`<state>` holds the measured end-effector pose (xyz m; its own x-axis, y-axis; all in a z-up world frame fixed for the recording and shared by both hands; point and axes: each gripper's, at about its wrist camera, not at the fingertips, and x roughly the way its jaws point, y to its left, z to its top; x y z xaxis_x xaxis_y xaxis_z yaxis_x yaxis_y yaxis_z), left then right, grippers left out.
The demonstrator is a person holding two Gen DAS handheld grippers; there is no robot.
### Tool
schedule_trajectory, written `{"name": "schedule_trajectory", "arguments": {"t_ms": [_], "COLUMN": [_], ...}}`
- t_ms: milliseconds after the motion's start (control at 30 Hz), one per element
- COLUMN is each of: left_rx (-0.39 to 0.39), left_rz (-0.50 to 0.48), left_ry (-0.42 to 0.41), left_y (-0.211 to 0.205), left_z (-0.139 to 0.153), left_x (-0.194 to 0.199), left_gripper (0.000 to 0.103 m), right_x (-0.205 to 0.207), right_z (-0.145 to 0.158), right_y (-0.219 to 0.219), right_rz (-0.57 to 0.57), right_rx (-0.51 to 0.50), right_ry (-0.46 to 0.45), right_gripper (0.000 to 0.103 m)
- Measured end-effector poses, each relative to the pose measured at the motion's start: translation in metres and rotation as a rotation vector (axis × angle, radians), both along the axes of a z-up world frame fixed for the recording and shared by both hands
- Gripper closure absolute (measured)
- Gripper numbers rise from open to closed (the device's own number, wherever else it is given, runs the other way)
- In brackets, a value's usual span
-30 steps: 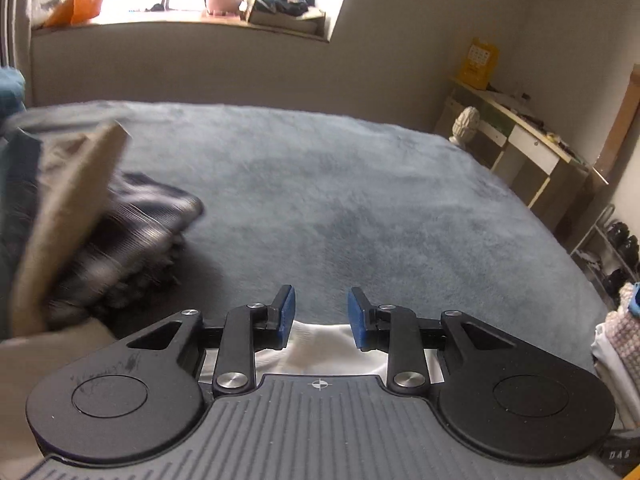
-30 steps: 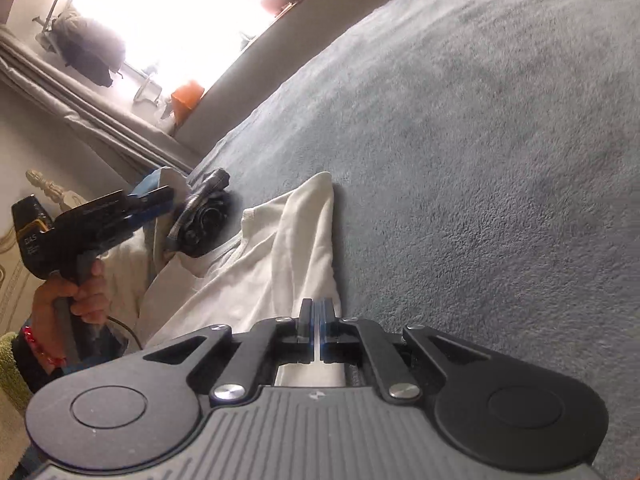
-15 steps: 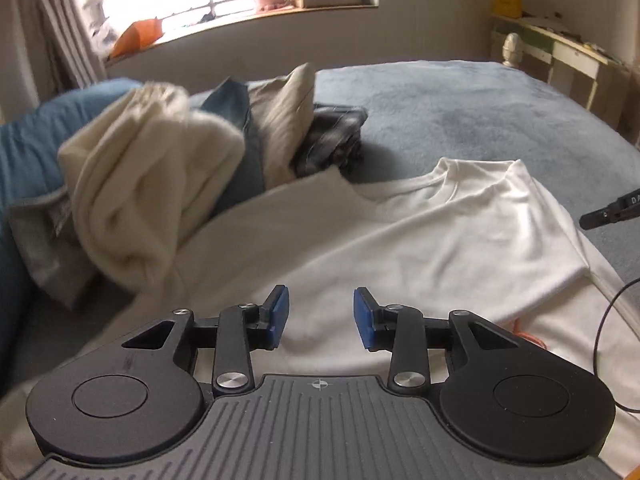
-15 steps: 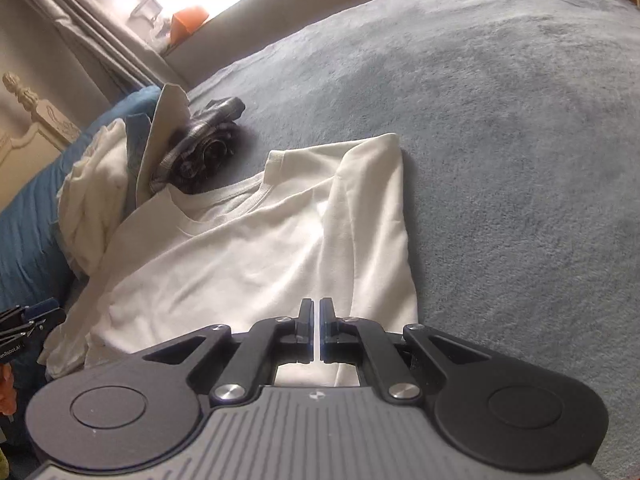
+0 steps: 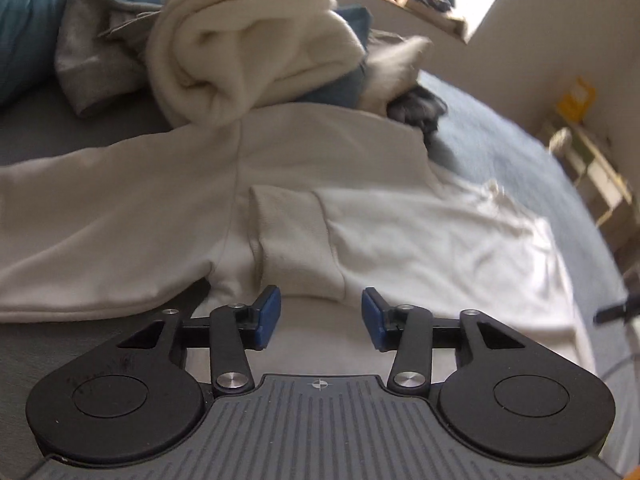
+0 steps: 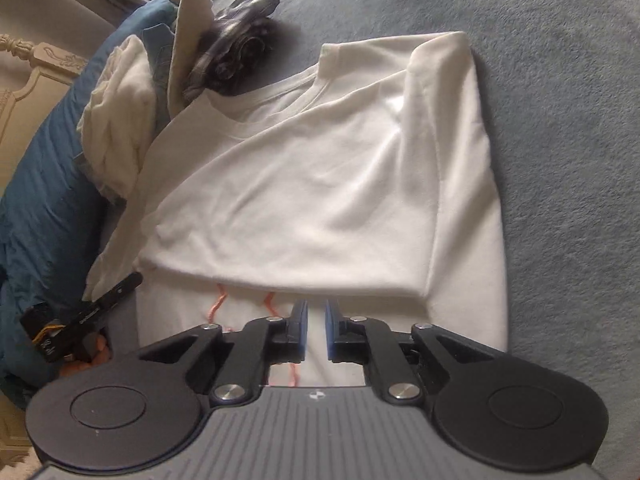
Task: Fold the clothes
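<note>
The left claw (image 5: 321, 316) has just been opening — spread, nothing between its pads, poised over the white T-shirt (image 6: 320, 184), probably to catch a sleeve (image 5: 296, 240). The right claw (image 6: 316, 330), also just parting, hovers narrowly open above the hem. The shirt lies partly folded on the grey bed (image 6: 560, 80), beside a clothes pile (image 5: 248, 40).

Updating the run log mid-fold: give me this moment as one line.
white cotton T-shirt: flat on grey fleece blanket, partly folded | left gripper: jaws just opened wider, empty, over shirt | right gripper: jaws just parted, empty
</note>
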<state>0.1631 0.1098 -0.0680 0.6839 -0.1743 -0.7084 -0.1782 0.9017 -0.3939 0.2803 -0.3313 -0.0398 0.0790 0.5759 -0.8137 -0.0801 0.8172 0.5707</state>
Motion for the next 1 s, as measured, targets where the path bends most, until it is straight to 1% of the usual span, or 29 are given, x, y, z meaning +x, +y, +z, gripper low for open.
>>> {"name": "schedule_trajectory", "arguments": {"t_ms": [33, 100, 167, 200, 267, 333, 367, 400, 433, 467, 500, 567, 633, 733, 800, 867, 933, 1000], "left_rx": [-0.030, -0.067, -0.069, -0.068, -0.081, -0.094, -0.101, -0.099, -0.092, -0.091, -0.090, -0.082, -0.062, -0.035, -0.028, -0.016, 0.008, 0.026], "left_rz": [0.017, 0.043, 0.059, 0.076, 0.122, 0.166, 0.188, 0.202, 0.214, 0.226, 0.240, 0.270, 0.285, 0.284, 0.288, 0.293, 0.293, 0.297], "left_ry": [0.000, 0.002, -0.010, -0.018, -0.031, -0.035, -0.037, -0.038, -0.043, -0.051, -0.064, -0.099, -0.115, -0.098, -0.089, -0.090, -0.090, -0.086], "left_y": [0.003, 0.005, 0.002, 0.001, 0.000, 0.002, 0.003, 0.004, 0.005, 0.005, 0.005, 0.004, 0.001, -0.003, -0.004, -0.006, -0.010, -0.013], "left_z": [-0.004, -0.012, -0.016, -0.018, -0.021, -0.024, -0.025, -0.026, -0.025, -0.024, -0.022, -0.016, -0.014, -0.017, -0.019, -0.019, -0.020, -0.022], "left_x": [0.003, 0.009, 0.012, 0.014, 0.015, 0.016, 0.017, 0.017, 0.017, 0.015, 0.012, 0.004, -0.004, -0.006, -0.008, -0.010, -0.012, -0.013], "left_gripper": [0.054, 0.054, 0.054, 0.055, 0.059, 0.075, 0.079, 0.089, 0.097, 0.099, 0.100, 0.101, 0.101, 0.101, 0.101, 0.101, 0.101, 0.101], "right_x": [0.001, 0.000, -0.005, -0.009, -0.015, -0.017, -0.017, -0.017, -0.016, -0.016, -0.015, -0.011, -0.006, 0.006, 0.018, 0.033, 0.052, 0.073], "right_z": [0.000, -0.002, -0.006, -0.008, -0.012, -0.021, -0.026, -0.030, -0.031, -0.033, -0.033, -0.031, -0.032, -0.038, -0.039, -0.038, -0.045, -0.061], "right_y": [0.004, 0.011, 0.009, 0.005, -0.004, -0.013, -0.019, -0.023, -0.027, -0.030, -0.031, -0.033, -0.033, -0.033, -0.030, -0.023, -0.017, -0.016], "right_rz": [-0.006, -0.040, -0.124, -0.169, -0.259, -0.324, -0.354, -0.381, -0.399, -0.416, -0.421, -0.417, -0.411, -0.416, -0.408, -0.372, -0.333, -0.332], "right_rx": [0.007, 0.001, 0.020, 0.015, 0.002, -0.025, -0.033, -0.043, -0.054, -0.066, -0.080, -0.112, -0.136, -0.147, -0.165, -0.193, -0.197, -0.238], "right_ry": [0.001, -0.031, -0.080, -0.119, -0.195, -0.222, -0.226, -0.223, -0.234, -0.245, -0.261, -0.298, -0.322, -0.332, -0.375, -0.436, -0.448, -0.444], "right_gripper": [0.081, 0.080, 0.080, 0.080, 0.080, 0.080, 0.080, 0.080, 0.080, 0.080, 0.080, 0.080, 0.080, 0.080, 0.080, 0.080, 0.081, 0.083]}}
